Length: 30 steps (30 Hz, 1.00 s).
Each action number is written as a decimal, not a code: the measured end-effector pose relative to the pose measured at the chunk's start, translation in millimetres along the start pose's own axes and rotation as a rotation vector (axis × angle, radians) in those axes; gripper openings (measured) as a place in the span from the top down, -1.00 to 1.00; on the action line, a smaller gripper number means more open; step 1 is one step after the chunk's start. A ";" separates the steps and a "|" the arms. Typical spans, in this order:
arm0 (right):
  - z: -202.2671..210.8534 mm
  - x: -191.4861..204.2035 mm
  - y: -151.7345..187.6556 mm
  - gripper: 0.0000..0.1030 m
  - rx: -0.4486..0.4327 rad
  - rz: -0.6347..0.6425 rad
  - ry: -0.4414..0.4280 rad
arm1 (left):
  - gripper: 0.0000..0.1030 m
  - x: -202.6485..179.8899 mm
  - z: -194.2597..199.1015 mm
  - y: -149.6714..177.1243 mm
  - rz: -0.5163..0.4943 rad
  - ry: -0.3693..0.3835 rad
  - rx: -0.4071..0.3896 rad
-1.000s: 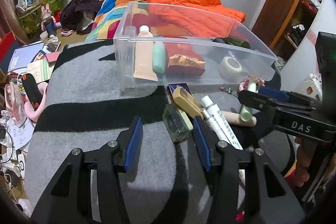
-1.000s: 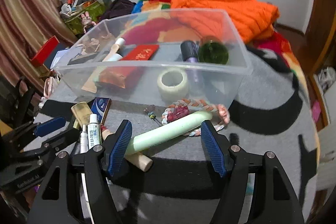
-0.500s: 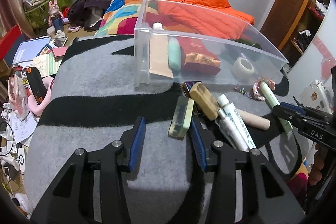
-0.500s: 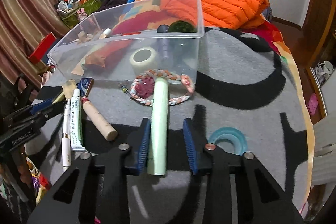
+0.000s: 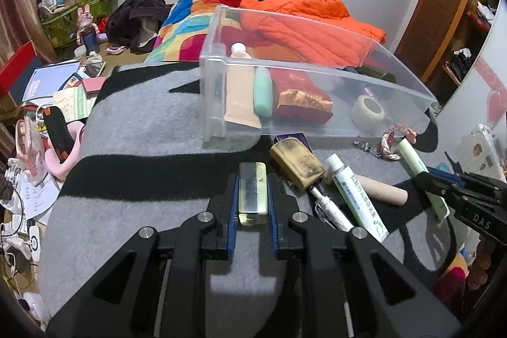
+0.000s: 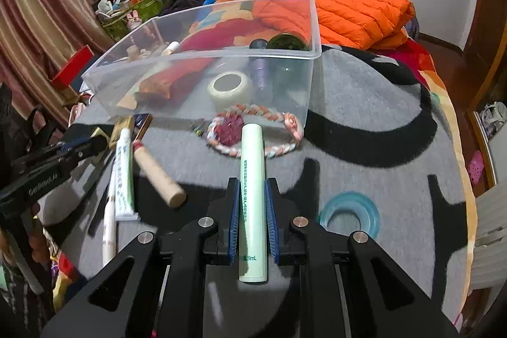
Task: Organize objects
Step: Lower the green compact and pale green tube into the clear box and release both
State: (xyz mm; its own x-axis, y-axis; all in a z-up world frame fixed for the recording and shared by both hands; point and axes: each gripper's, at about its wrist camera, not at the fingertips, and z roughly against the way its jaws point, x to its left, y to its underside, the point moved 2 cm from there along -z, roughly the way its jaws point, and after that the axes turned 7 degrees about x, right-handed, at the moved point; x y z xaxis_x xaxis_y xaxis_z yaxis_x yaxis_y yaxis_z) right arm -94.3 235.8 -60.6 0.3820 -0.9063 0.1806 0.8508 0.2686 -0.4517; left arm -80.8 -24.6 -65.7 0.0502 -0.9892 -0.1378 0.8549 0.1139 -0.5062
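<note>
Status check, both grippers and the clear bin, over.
Left gripper just closed on the yellowish clear block. Right gripper just closed on the pale green tube. Clear bin ahead, open-topped, nothing blocking.

Both grippers closed (left (image 5: 252, 195) on bottle (image 5: 252, 190), right (image 6: 252, 205) on tube (image 6: 252, 198)).

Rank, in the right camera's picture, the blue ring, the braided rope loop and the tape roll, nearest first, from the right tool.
From the right tool:
1. Blue ring, on the blanket just to its right.
2. Rope loop, ahead, against the bin's front.
3. Tape roll, farther on, inside the clear bin.
</note>
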 end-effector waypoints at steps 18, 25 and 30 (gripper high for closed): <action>61.0 7.0 -50.3 0.72 -0.218 0.002 -0.031 | 0.70 -11.3 57.0 -42.2 -0.001 0.062 -0.163; 66.2 15.0 -89.6 0.72 -0.281 0.023 -0.035 | 0.70 -11.0 52.1 -70.3 0.005 0.065 -0.175; 49.5 20.2 -117.9 0.72 -0.268 0.037 -0.007 | 0.70 -8.4 43.2 -92.7 -0.001 0.056 -0.172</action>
State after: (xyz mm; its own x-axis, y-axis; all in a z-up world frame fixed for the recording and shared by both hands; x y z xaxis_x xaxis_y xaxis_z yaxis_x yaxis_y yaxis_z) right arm -169.0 201.9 39.6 0.4147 -0.8949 0.1652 0.7106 0.2051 -0.6730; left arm -138.1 -30.8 19.2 0.0161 -0.9832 -0.1821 0.7537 0.1316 -0.6439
